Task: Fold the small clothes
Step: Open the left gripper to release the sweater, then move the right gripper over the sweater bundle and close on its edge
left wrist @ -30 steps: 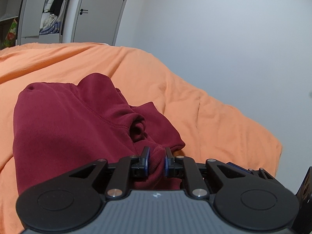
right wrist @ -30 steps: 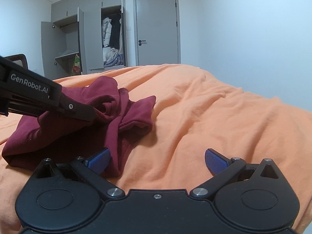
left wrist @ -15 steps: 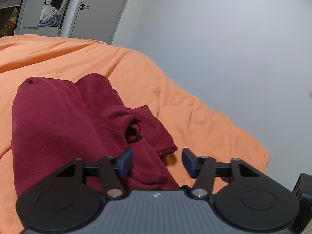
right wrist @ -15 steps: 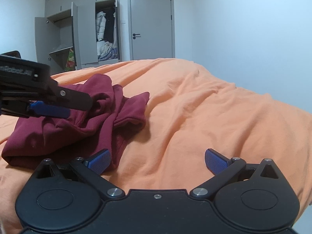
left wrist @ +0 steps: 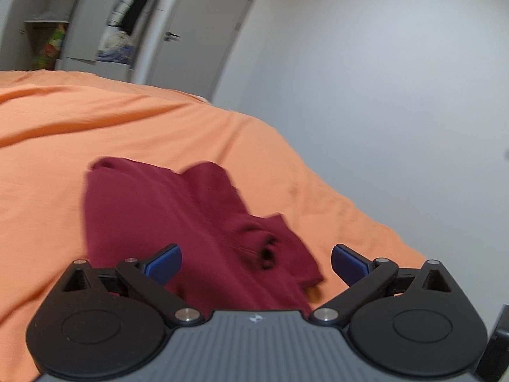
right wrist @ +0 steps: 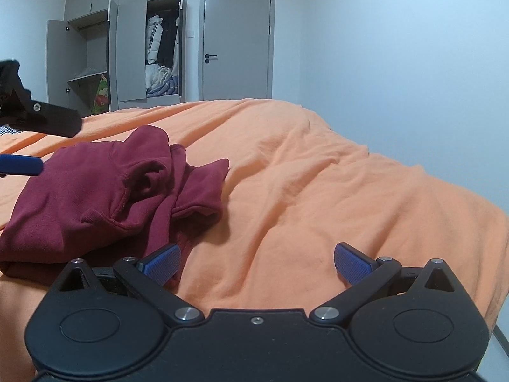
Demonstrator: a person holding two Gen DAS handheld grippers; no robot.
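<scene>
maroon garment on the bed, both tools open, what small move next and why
Probably bring the left tool down onto the loose cuffed sleeve and close on it. Both tools are open and holding nothing, the right tool over the bed cover beside the maroon garment. The garment lies bunched, with that sleeve and a flap sticking out of the fold, so it likely needs tucking.

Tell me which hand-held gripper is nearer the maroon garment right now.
Left. The left hand-held gripper hangs open directly over the maroon garment. The right hand-held gripper, also open, sits beside its edge, mostly over the orange bedsheet.
</scene>
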